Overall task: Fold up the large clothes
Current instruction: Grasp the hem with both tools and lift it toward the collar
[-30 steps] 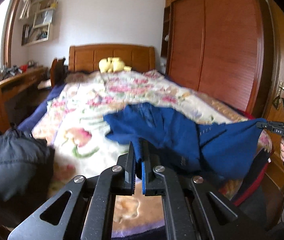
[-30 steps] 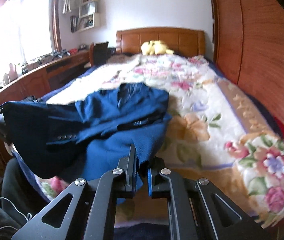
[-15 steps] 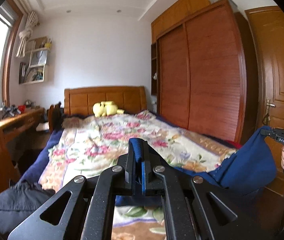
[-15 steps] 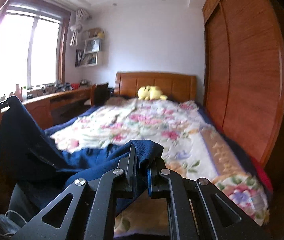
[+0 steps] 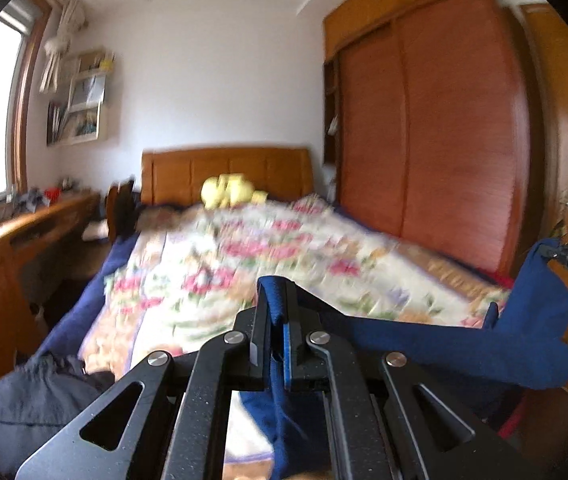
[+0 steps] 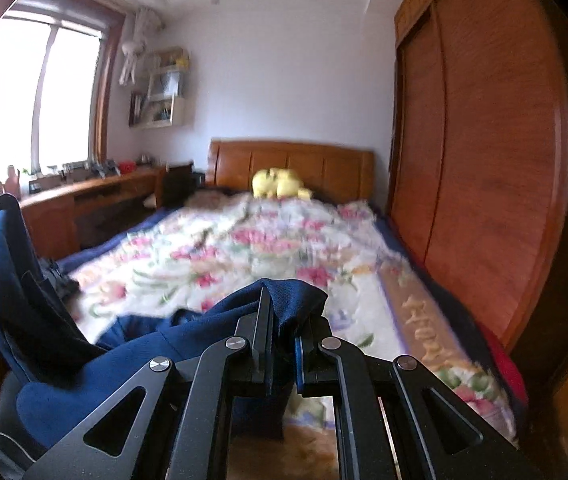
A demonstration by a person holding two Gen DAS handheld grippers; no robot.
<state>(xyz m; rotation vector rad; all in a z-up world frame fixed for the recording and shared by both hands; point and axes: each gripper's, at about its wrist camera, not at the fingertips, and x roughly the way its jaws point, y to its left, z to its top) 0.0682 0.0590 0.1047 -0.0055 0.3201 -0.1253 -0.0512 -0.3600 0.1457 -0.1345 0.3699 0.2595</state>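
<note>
Floral quilt covers the bed; wardrobe at 2 o'clock. Left gripper and right gripper each clamp the blue jacket, which a second ago lay on the quilt and now hangs lifted.

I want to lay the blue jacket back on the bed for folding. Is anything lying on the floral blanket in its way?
Nothing visible lies on the near floral blanket; only a yellow plush toy sits by the headboard, far from the blue jacket.

Bed under floral quilt, yellow plush toy at headboard
</note>
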